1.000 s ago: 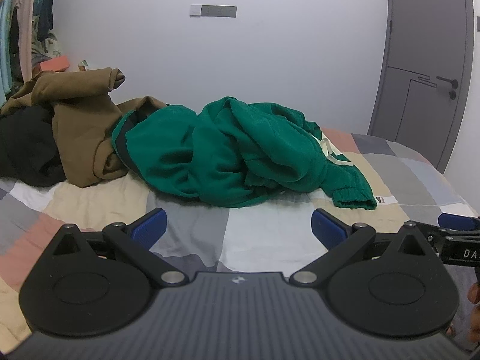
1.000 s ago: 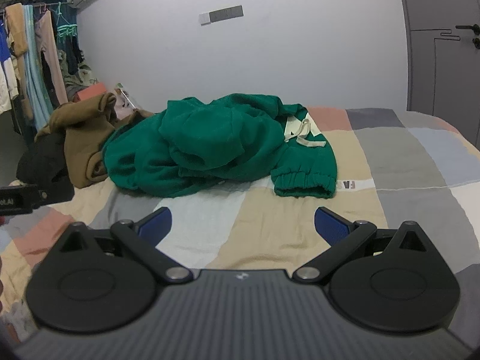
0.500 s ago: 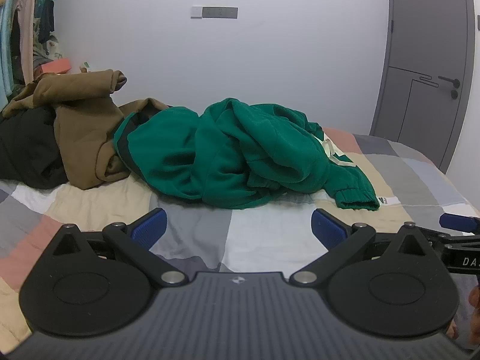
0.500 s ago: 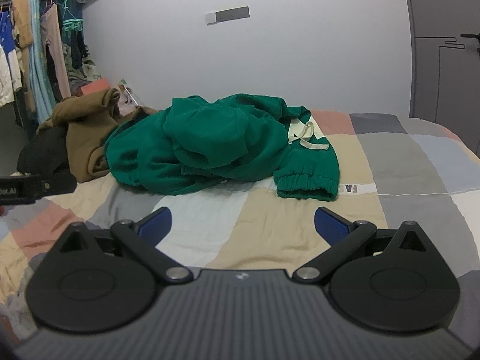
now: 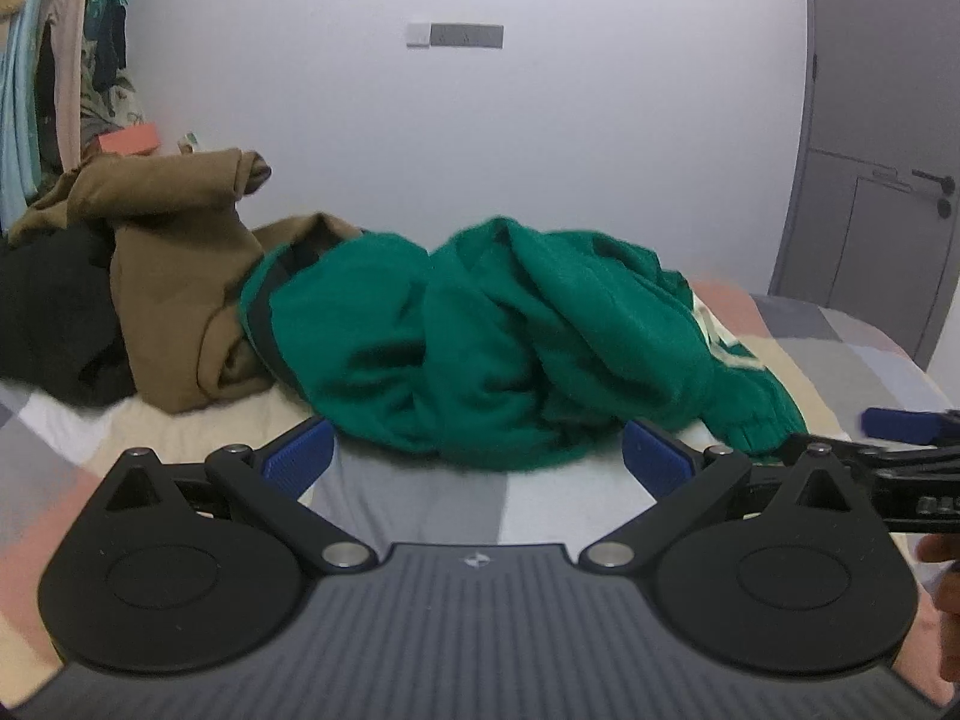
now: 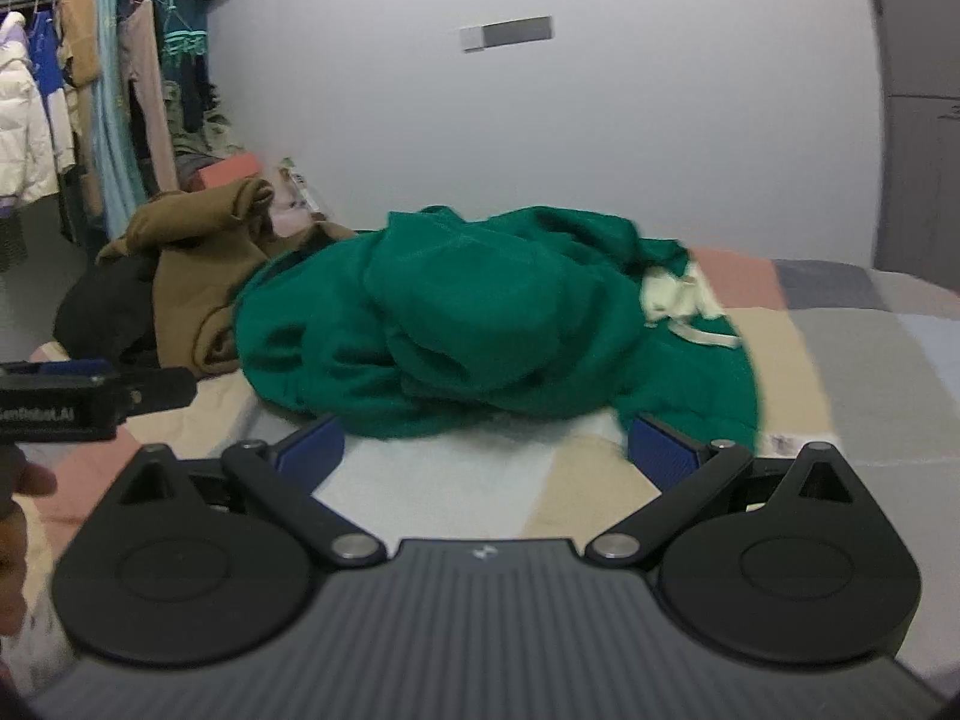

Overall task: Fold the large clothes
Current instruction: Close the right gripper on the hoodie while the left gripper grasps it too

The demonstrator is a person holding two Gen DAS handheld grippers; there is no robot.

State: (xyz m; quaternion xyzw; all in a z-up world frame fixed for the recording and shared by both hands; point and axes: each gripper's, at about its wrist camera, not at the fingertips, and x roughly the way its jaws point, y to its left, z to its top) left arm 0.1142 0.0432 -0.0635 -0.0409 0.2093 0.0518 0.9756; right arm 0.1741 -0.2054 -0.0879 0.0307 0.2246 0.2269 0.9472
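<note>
A crumpled green garment (image 5: pixel 480 336) (image 6: pixel 480 324) with a cream drawstring lies heaped in the middle of the bed. My left gripper (image 5: pixel 477 457) is open just short of its near edge, nothing between the blue pads. My right gripper (image 6: pixel 486 450) is open too, its pads flanking the heap's near hem without touching it. A green ribbed cuff (image 5: pixel 759 429) shows at the right in the left wrist view, with the right gripper's fingers (image 5: pixel 900 425) beside it. The left gripper's body (image 6: pixel 78 396) appears at the left edge of the right wrist view.
A brown garment (image 5: pixel 174 276) (image 6: pixel 198 276) and a black one (image 5: pixel 54 324) are piled left of the green heap. The bed has a patchwork cover (image 6: pixel 852 360). Hanging clothes (image 6: pixel 90 102) fill the far left, and a grey door (image 5: pixel 876 180) stands at the right.
Both grippers have moved forward towards the green garment, which now looms larger and reaches their pads. Both stay open.
</note>
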